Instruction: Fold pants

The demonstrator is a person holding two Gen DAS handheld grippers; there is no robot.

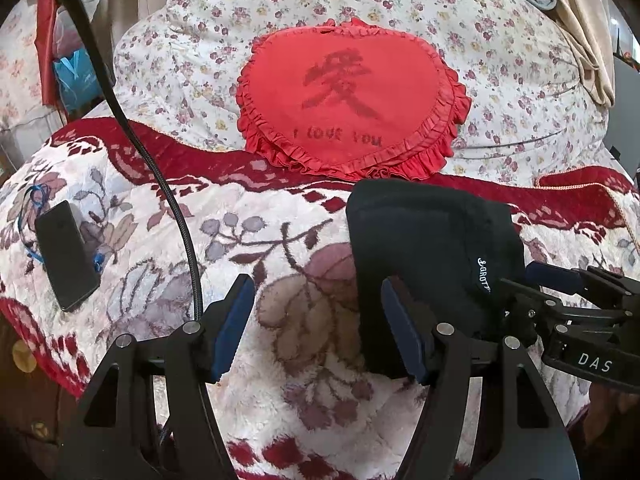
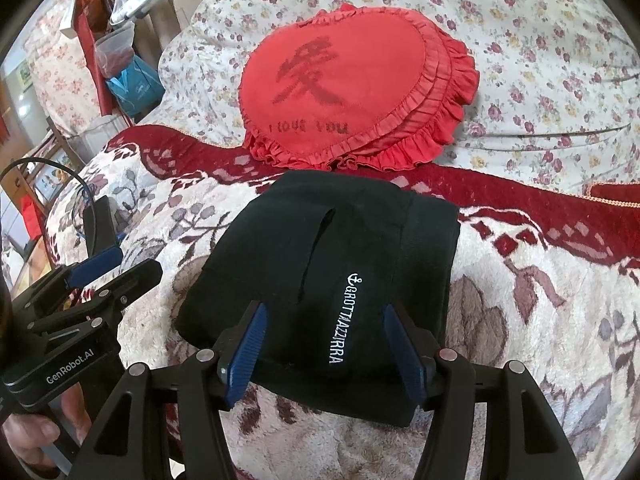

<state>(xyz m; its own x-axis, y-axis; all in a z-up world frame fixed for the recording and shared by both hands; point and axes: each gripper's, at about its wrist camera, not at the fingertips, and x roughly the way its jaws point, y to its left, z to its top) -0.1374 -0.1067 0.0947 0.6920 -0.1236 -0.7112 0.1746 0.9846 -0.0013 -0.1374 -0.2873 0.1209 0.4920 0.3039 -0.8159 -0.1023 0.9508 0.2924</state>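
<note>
- Right wrist view: right gripper, fingers apart, hovers over the folded black pants at centre frame; dragging could undo the fold.
- Left gripper, fingers apart and empty, sits beside them; its cable could snag.

Left gripper: black frame, 2 fingers with ribbed blue pads, round silver screws at pivots. Braided black cable runs off its left side. Seen from right wrist view, white "GenRobot.AI" lettering on its body. Right gripper: same black frame, blue ribbed pads, silver screws. Left wrist view catches white "DAS" lettering on its body.
</note>
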